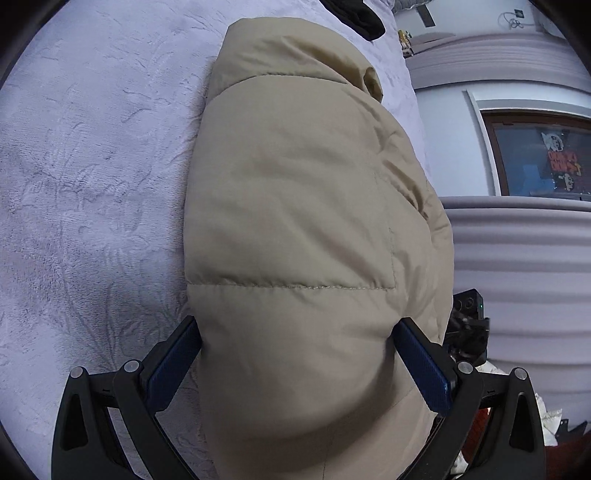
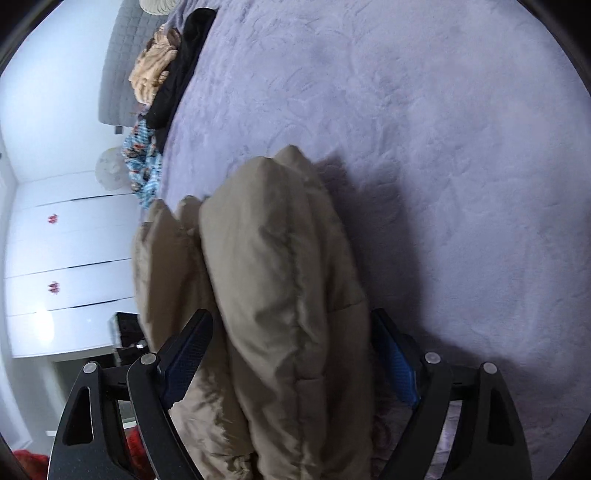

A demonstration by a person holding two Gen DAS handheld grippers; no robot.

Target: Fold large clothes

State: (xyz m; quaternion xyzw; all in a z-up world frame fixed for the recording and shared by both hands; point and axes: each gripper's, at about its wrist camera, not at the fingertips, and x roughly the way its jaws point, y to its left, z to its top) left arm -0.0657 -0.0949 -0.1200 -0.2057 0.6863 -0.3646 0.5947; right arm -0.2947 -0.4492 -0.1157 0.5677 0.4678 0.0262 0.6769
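Observation:
A beige puffer jacket (image 1: 295,206) lies bunched over the lilac bed cover (image 1: 92,166). My left gripper (image 1: 295,328) has its blue-padded fingers pressed into both sides of a thick fold of the jacket and is shut on it. In the right wrist view the jacket (image 2: 273,280) is doubled into several puffy layers standing edge-on. My right gripper (image 2: 291,328) is shut on that bundle, its fingers squeezing it from both sides. The jacket's lower part is hidden behind the fingers.
Dark, tan and blue patterned clothes (image 2: 162,81) lie piled at the bed's far edge. A white cabinet with drawers (image 2: 66,266) stands beside the bed. A black garment (image 1: 354,18) lies at the far end. A window (image 1: 543,158) and grey padded frame (image 1: 517,266) are at the right.

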